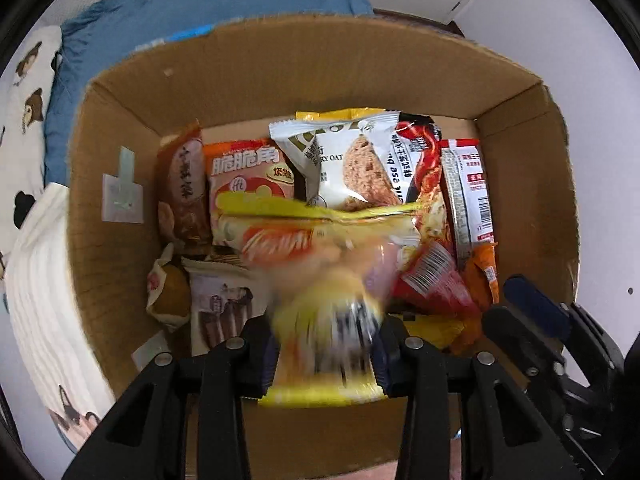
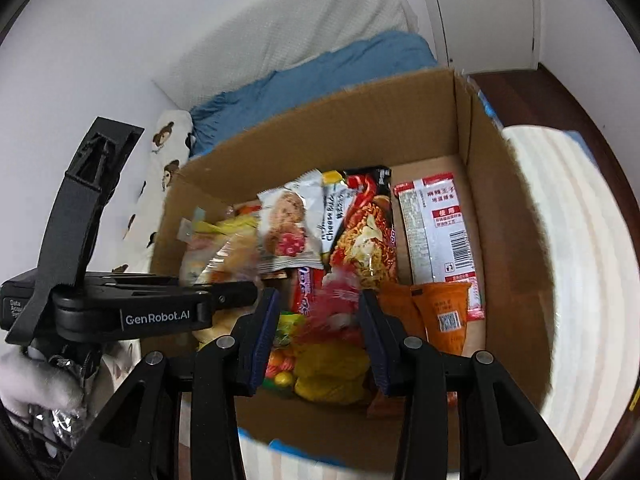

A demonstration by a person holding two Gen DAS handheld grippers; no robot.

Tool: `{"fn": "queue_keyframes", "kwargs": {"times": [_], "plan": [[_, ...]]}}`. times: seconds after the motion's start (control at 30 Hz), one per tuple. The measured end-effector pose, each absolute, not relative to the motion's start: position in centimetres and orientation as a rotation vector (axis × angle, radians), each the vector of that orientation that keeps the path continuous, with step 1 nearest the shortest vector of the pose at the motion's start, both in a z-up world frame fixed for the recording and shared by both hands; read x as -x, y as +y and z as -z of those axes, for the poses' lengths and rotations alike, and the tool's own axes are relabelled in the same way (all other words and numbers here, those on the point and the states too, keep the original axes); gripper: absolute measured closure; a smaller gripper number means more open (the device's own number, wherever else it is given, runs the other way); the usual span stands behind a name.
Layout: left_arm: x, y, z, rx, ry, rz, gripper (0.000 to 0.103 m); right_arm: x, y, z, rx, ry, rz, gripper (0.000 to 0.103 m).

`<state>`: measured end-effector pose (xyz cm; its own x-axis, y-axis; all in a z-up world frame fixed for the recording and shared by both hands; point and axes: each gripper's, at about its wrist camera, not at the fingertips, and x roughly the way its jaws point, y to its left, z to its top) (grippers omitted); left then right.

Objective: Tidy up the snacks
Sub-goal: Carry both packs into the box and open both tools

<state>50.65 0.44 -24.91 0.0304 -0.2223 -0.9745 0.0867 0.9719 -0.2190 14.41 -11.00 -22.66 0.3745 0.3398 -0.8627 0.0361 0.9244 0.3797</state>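
A cardboard box (image 1: 120, 184) holds several snack packs; it also shows in the right wrist view (image 2: 492, 208). My left gripper (image 1: 324, 354) hangs over the box with a blurred yellow snack bag (image 1: 320, 280) between its jaws, which stand fairly wide apart. My right gripper (image 2: 316, 336) is over the box's near side with a blurred red snack pack (image 2: 336, 300) between its jaws. An oat cookie pack (image 1: 344, 164), a black noodle pack (image 2: 360, 224) and a red and white pack (image 2: 436, 224) lie inside.
The box sits on a bed with a blue blanket (image 1: 224, 4), a bear-print pillow (image 1: 24, 120) and a white striped cover (image 2: 580, 260). The left gripper's body (image 2: 120, 312) shows at the right wrist view's left. Dark wood floor (image 2: 560, 92) is at the right.
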Motion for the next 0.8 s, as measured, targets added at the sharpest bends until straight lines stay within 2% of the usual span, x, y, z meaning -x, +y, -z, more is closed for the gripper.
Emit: {"fn": "queue_keyframes", "kwargs": {"times": [0.03, 0.07, 0.1, 0.17, 0.23, 0.27, 0.37, 0.47, 0.8], "plan": [[-50.8, 0.6, 25.4, 0.123, 1.537, 0.231, 0.066, -14.7, -11.2, 23.3, -0.362, 1.196, -0.182, 0.058], [-50.9, 0.8, 25.8, 0.141, 1.543, 0.228, 0.060, -14.9, -11.3, 23.7, -0.364, 1.207, -0.175, 0.052], [-51.0, 0.9, 26.0, 0.150, 1.542, 0.226, 0.055, -15.0, -11.4, 24.1, -0.364, 1.221, -0.168, 0.038], [-51.1, 1.2, 26.2, 0.151, 1.526, 0.211, 0.039, -15.1, -11.6, 24.6, -0.349, 1.239, -0.139, 0.022], [-50.9, 1.4, 26.2, 0.137, 1.515, 0.197, 0.013, -15.2, -11.5, 24.8, -0.317, 1.247, -0.108, 0.018], [-50.8, 1.6, 26.1, 0.131, 1.511, 0.183, 0.011, -15.3, -11.5, 24.9, -0.309, 1.253, -0.102, 0.014], [-50.3, 2.1, 25.7, 0.123, 1.496, 0.166, 0.007, -15.4, -10.8, 24.8, -0.255, 1.280, -0.079, 0.011], [-49.4, 2.9, 25.0, 0.142, 1.472, 0.149, 0.007, -15.2, -10.1, 24.1, -0.198, 1.285, -0.055, 0.005], [-46.0, 4.0, 21.9, 0.125, 1.406, 0.126, 0.007, -14.4, -10.6, 22.7, -0.186, 1.281, -0.003, 0.005]]}}
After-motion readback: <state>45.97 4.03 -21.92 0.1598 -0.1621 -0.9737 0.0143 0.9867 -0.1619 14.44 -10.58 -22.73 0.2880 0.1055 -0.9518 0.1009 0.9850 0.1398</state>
